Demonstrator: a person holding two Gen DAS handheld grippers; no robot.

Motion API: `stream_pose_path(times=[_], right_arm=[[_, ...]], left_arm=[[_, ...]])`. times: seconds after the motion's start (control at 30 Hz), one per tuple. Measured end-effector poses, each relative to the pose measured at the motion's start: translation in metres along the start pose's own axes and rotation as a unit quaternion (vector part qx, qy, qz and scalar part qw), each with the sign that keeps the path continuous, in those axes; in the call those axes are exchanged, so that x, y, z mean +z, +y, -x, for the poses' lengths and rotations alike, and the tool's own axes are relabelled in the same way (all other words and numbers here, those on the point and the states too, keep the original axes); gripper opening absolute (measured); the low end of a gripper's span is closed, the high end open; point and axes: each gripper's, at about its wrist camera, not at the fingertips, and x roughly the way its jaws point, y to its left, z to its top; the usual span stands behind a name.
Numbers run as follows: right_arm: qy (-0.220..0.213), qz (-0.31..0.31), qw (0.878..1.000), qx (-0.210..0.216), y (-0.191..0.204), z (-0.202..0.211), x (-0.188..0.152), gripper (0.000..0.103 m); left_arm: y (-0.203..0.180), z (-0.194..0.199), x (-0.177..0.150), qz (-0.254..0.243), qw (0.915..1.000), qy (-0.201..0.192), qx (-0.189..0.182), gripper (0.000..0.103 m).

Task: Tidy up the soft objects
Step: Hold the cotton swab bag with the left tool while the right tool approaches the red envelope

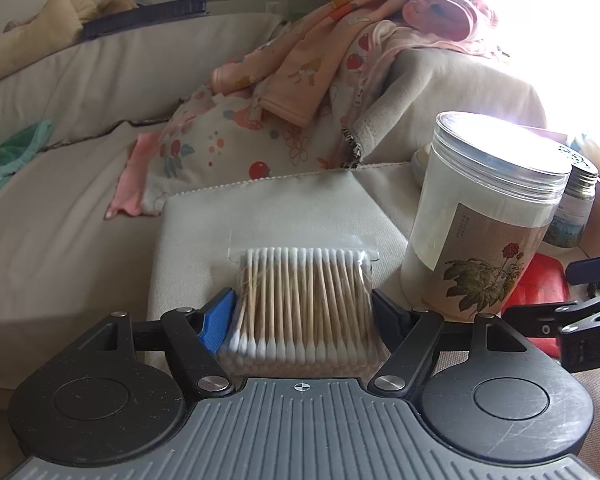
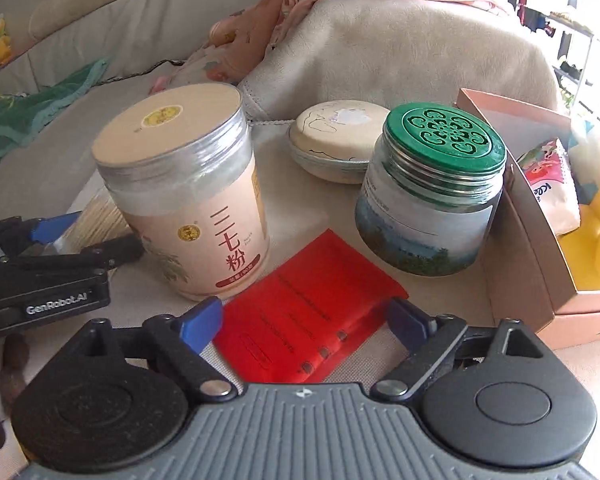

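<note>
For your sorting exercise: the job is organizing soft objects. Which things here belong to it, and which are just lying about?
Belong:
bag of cotton swabs, between the left claw fingers
pink clothes
green cloth

Lying about:
tall jar
green-lidded jar
red packet
round tin
cardboard box

The left wrist camera sits low, very close to a bag of cotton swabs (image 1: 304, 304), and looks along the sofa toward its arm. The right wrist camera looks down from a bit higher. Both see the tall jar (image 1: 480, 216) (image 2: 184, 192) and the red packet (image 1: 544, 292) (image 2: 312, 312).
</note>
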Motion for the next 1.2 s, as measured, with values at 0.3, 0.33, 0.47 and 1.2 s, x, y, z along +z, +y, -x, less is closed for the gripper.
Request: stream_pose_path(times=[0.3,0.33,0.47,1.2], right_arm=[[0.0,0.045,0.999,0.006,-0.045,0.018,-0.012,0.099],[0.009,0.044,0.999,0.019,-0.05,0.02,-0.014,0.098],[0.018,0.014,0.999,0.046,-0.052,0.023,-0.014,0.095],[-0.029,0.21,0.969,0.126,-0.018,0.028,-0.015,0.044]], left_arm=[[0.0,0.0,0.0,0.001,1.0,0.0,-0.001,0.078],[0.0,0.0,0.0,0.001,1.0,0.0,-0.001,0.078],[0.0,0.0,0.0,0.001,1.0,0.0,-0.001,0.078],[0.0,0.0,0.0,0.002,1.0,0.0,-0.001,0.078]])
